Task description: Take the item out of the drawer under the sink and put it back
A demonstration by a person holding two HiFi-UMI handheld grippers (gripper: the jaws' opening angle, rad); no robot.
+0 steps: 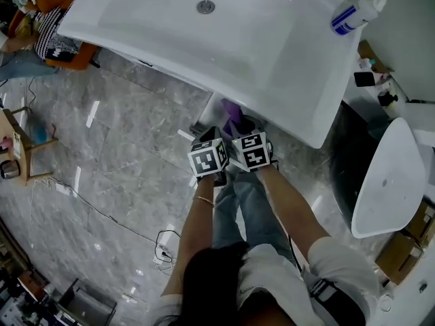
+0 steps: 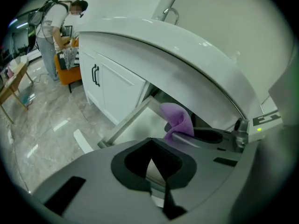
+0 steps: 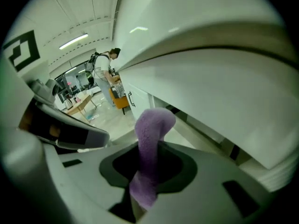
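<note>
Below the sink (image 1: 204,46), fuzzy purple cloth (image 3: 149,143), pinched by right gripper (image 3: 145,181)

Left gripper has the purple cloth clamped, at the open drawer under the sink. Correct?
Wrong gripper. The right gripper has the purple cloth clamped in its jaws, as the right gripper view shows. It is at the open drawer under the sink.

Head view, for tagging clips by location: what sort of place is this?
Probably a bathroom-fixtures showroom: a white vanity sink on a cabinet, a second basin beside it, and a person working across the marbled floor.
</note>
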